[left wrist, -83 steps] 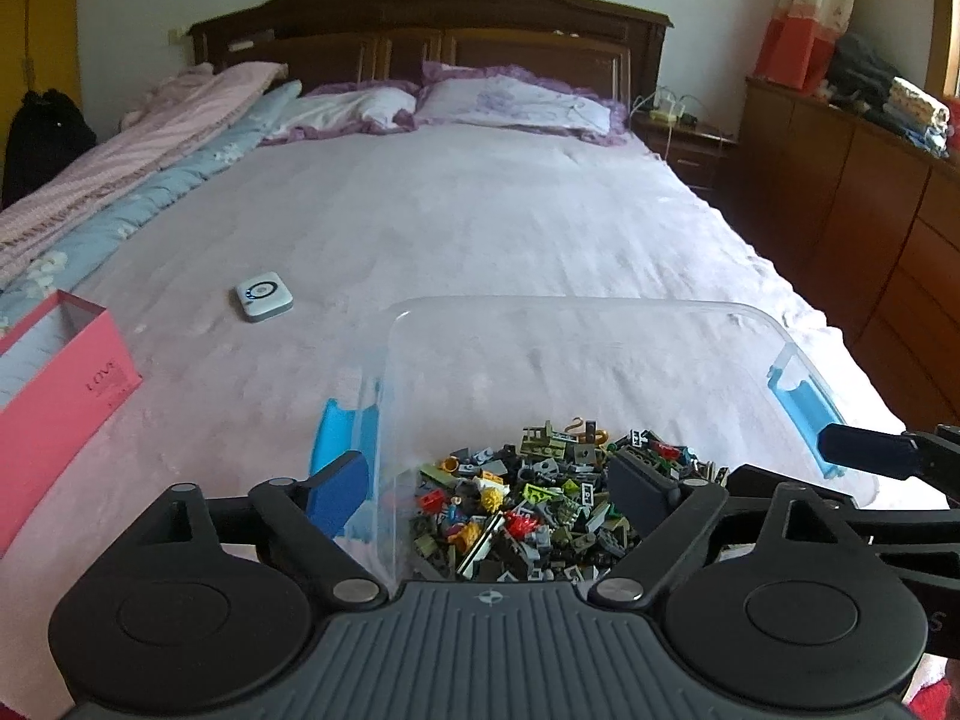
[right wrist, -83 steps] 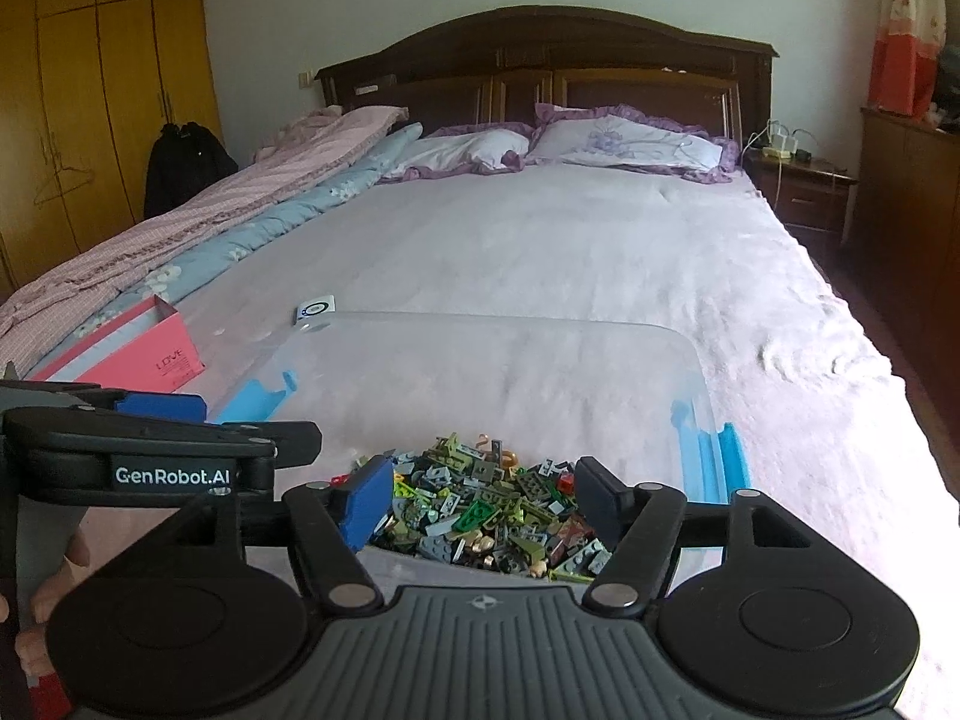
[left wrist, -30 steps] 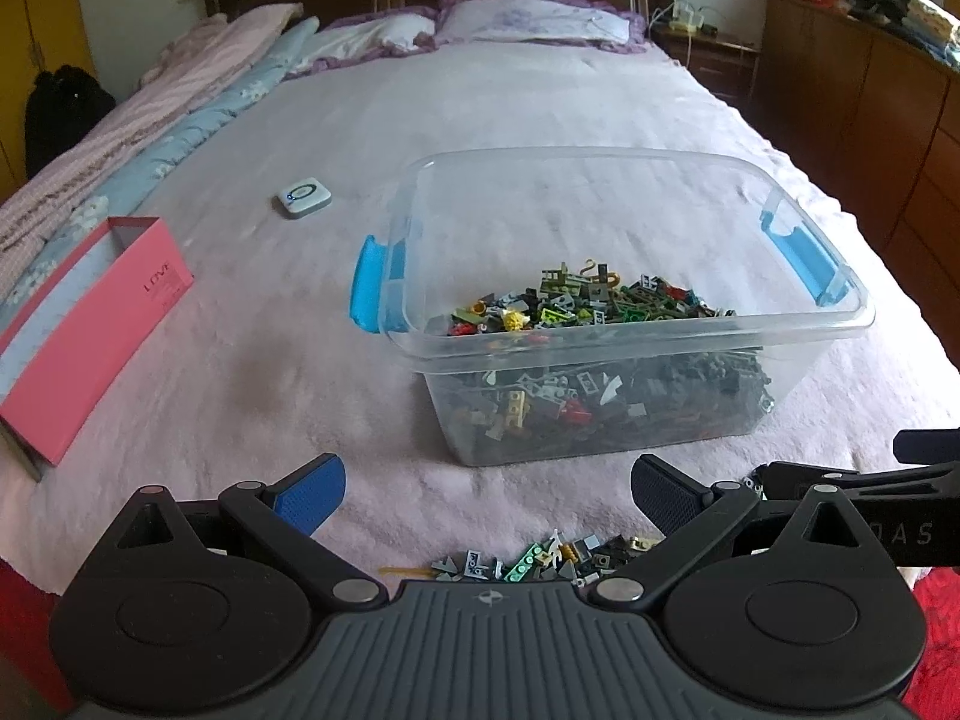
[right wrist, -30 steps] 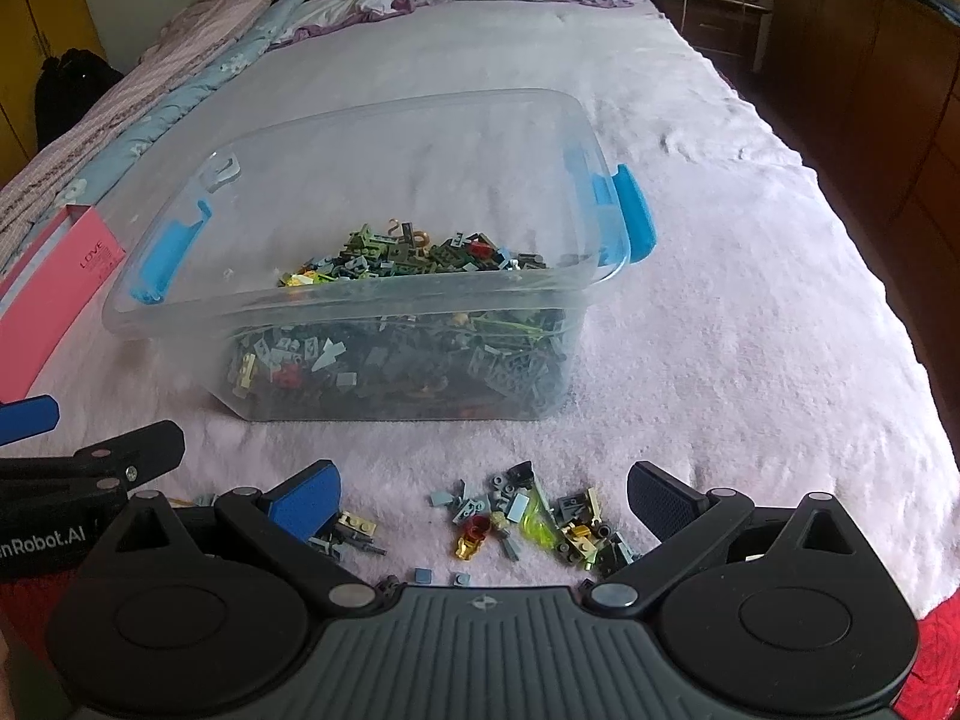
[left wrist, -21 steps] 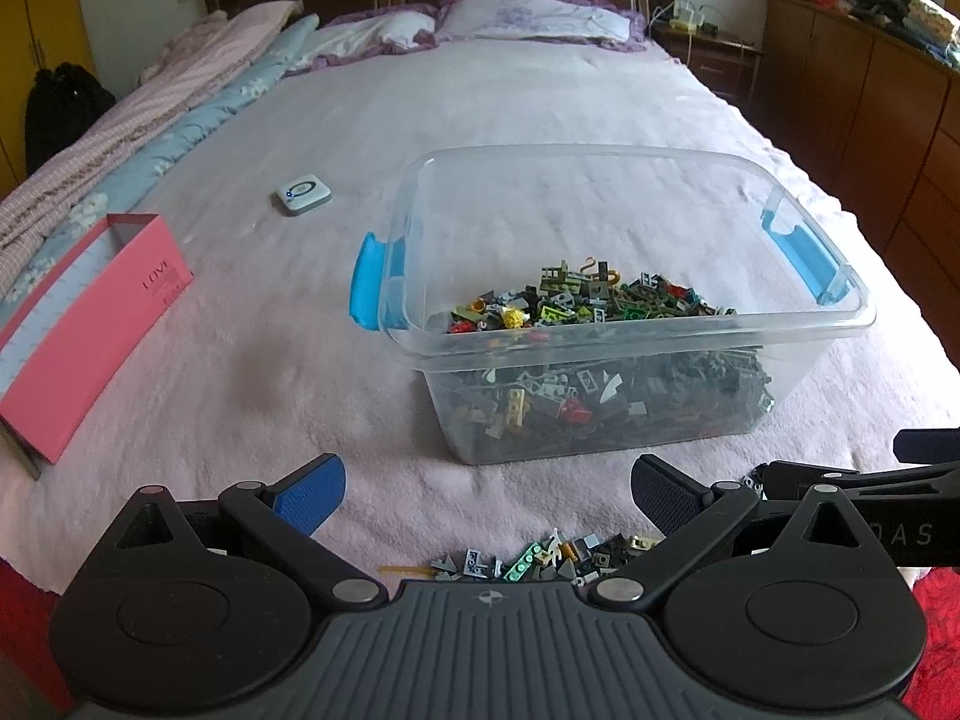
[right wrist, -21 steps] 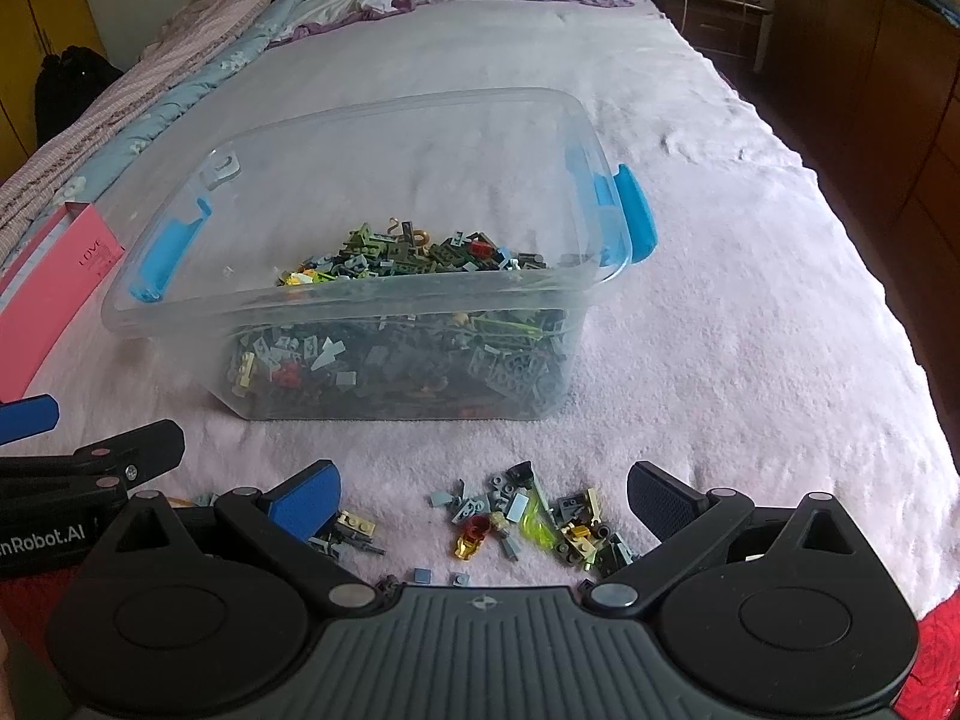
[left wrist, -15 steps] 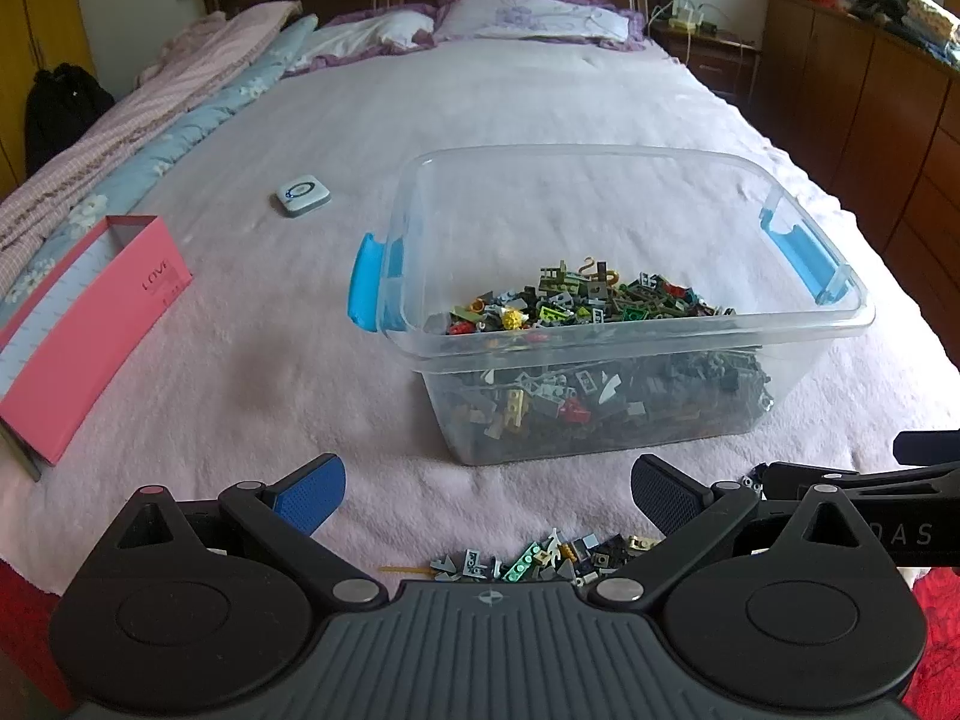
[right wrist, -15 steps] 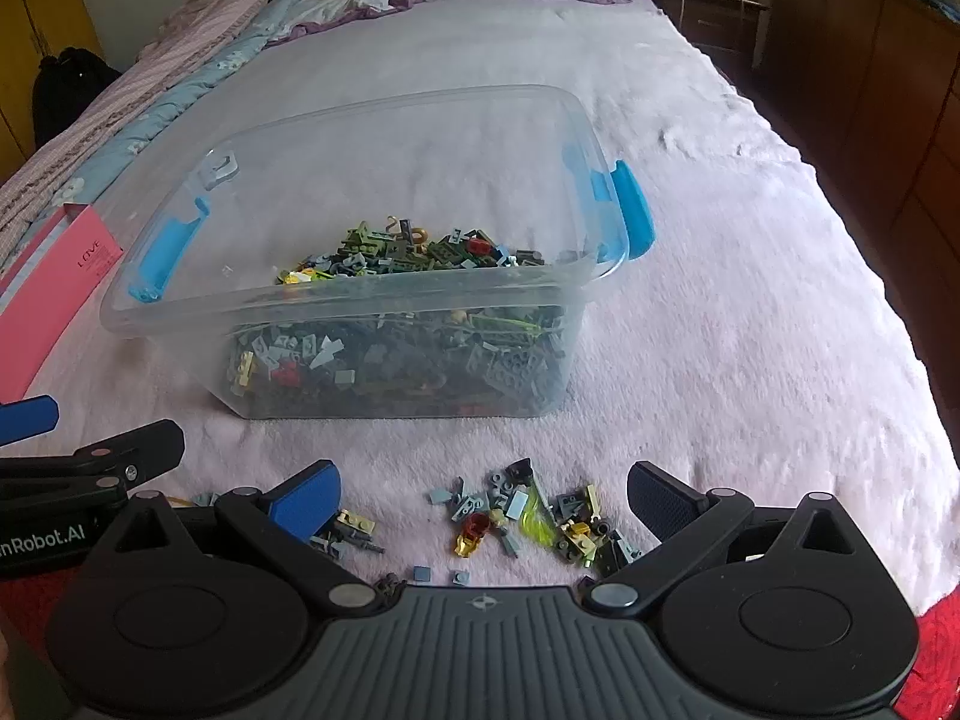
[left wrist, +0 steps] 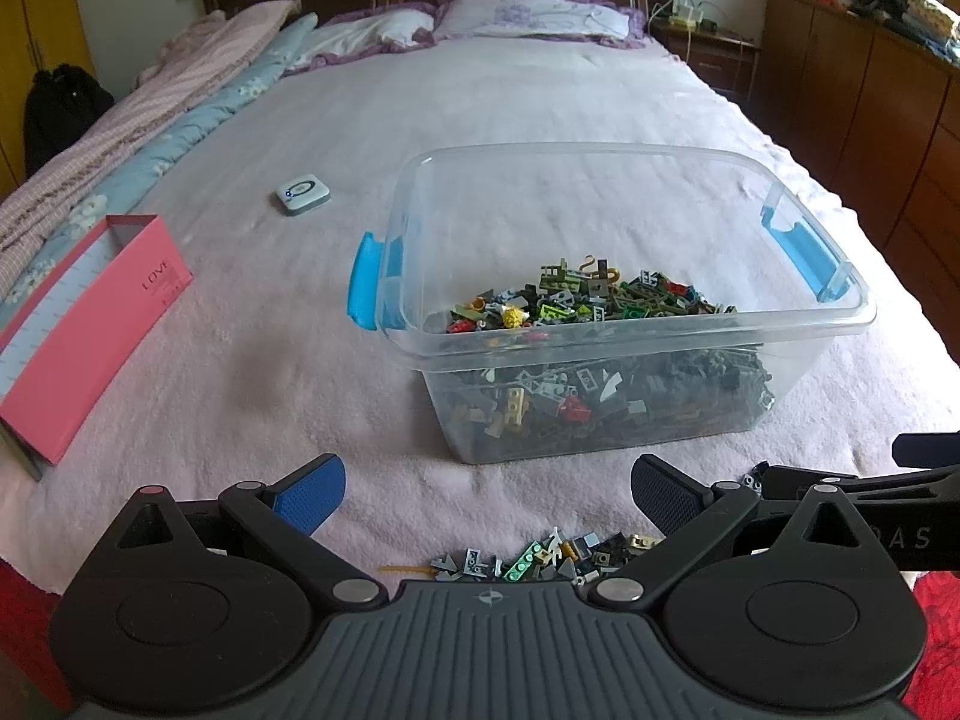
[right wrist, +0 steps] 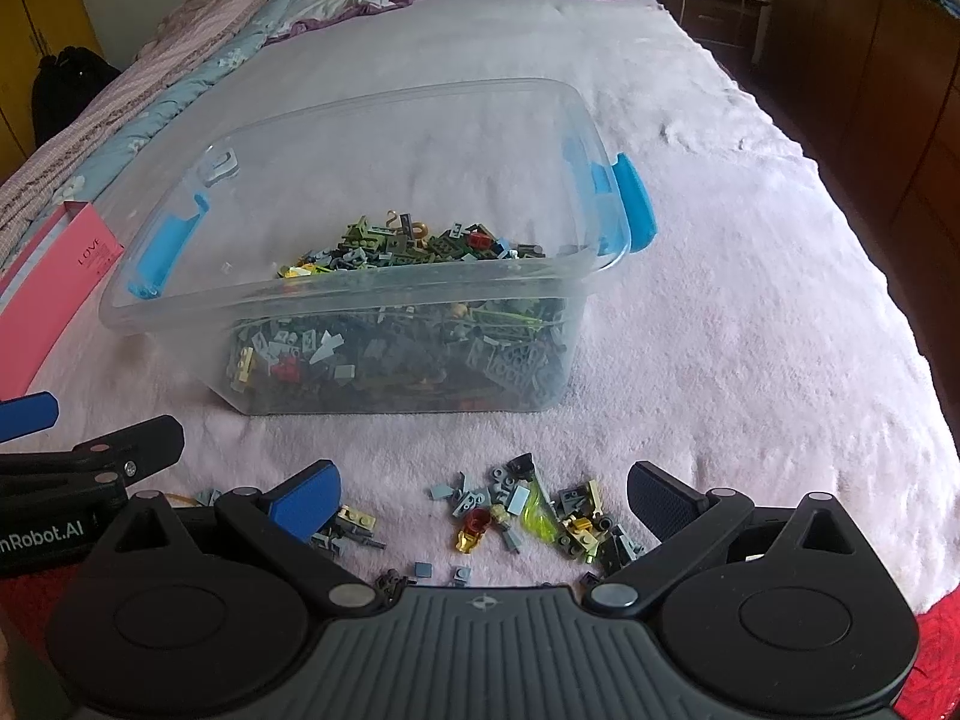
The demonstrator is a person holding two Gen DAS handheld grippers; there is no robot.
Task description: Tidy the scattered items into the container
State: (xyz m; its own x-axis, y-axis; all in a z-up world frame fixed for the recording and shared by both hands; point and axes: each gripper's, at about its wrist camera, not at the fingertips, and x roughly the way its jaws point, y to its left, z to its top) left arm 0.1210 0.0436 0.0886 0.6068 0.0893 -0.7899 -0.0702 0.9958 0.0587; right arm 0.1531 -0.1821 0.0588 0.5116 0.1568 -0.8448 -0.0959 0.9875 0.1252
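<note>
A clear plastic bin (left wrist: 630, 324) (right wrist: 360, 294) with blue handles sits on the pink bedspread, its floor covered with small toy bricks. Loose bricks (right wrist: 528, 510) lie scattered on the bed in front of the bin, just ahead of my right gripper (right wrist: 483, 495), which stands open above them with nothing held. Another loose cluster of bricks (left wrist: 540, 558) lies under my left gripper (left wrist: 489, 495), also open and empty. The right gripper's arm (left wrist: 840, 480) shows at the right edge of the left wrist view.
A pink open box (left wrist: 84, 324) (right wrist: 54, 276) lies to the left of the bin. A small white device (left wrist: 303, 193) rests on the bed beyond it. Pillows (left wrist: 528, 18) are at the headboard. Wooden drawers (left wrist: 870, 108) line the right side. The bed's near edge lies just below the grippers.
Both grippers came back from over the bin to the near edge of the bed, open throughout. In the last second the right view shifted slightly; the bricks have not moved.
</note>
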